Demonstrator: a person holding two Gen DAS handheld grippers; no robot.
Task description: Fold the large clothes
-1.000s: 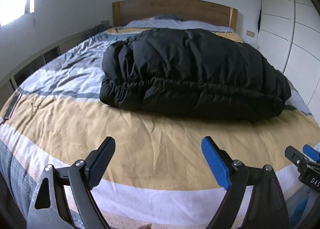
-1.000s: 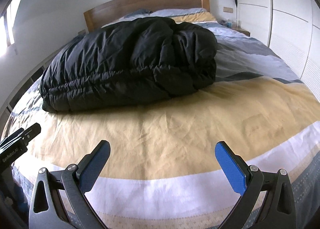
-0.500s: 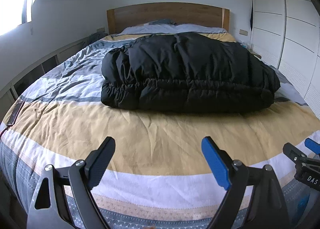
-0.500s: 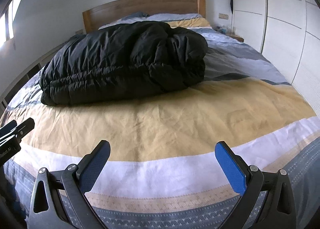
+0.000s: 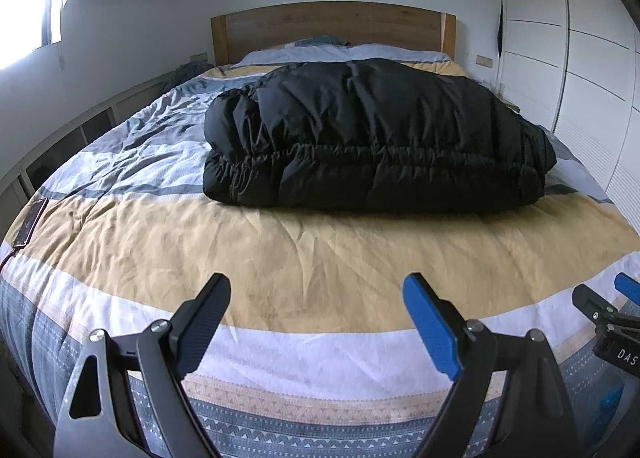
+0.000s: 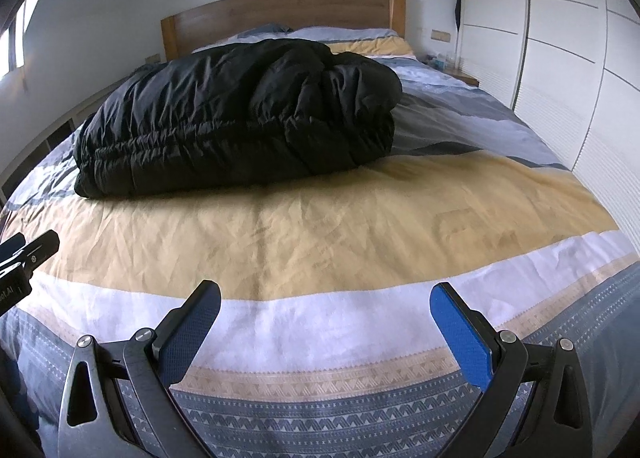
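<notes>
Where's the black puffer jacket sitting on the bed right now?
The black puffer jacket lies folded mid-bed on the striped duvet, between the yellow band and the pillows by the headboard.

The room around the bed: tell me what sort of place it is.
A bedroom, most likely in a home. A made bed with a wooden headboard fills it, white wardrobe doors line one wall, and a folded black puffer coat lies on the covers.

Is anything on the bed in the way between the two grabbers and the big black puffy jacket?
Nothing visible: only bare bedcover lies between the left gripper, the right gripper and the black puffer jacket.
</notes>
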